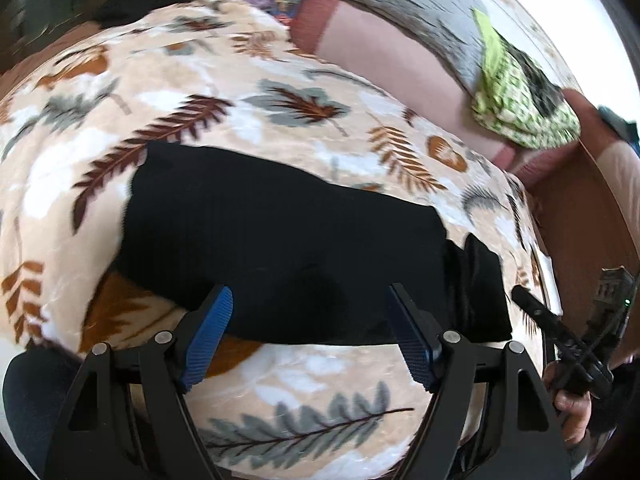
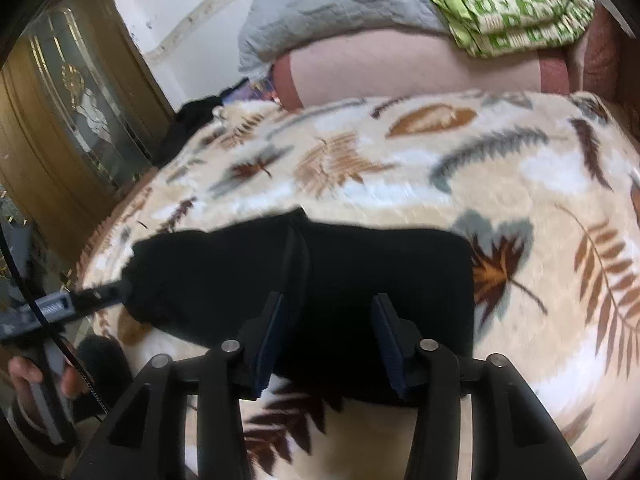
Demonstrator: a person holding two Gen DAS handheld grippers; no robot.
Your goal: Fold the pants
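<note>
The black pants (image 1: pixel 288 248) lie folded into a compact block on the leaf-print blanket (image 1: pixel 200 92), directly ahead of both grippers. Bare blanket surrounds the block on all sides; a pink pillow (image 1: pixel 392 60) and green patterned cloth (image 1: pixel 516 100) sit well beyond. The left gripper (image 1: pixel 310 300) hangs above the near edge, jaws spread wide, holding nothing. The right gripper (image 2: pixel 326 308) hovers likewise, jaws parted and empty.

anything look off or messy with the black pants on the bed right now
Mostly tidy: the black pants lie folded in a compact block on the leaf-print blanket. One end is uneven, though: a bunched flap sticks out past the main fold. Both the left gripper and right gripper are open and hold nothing.
</note>
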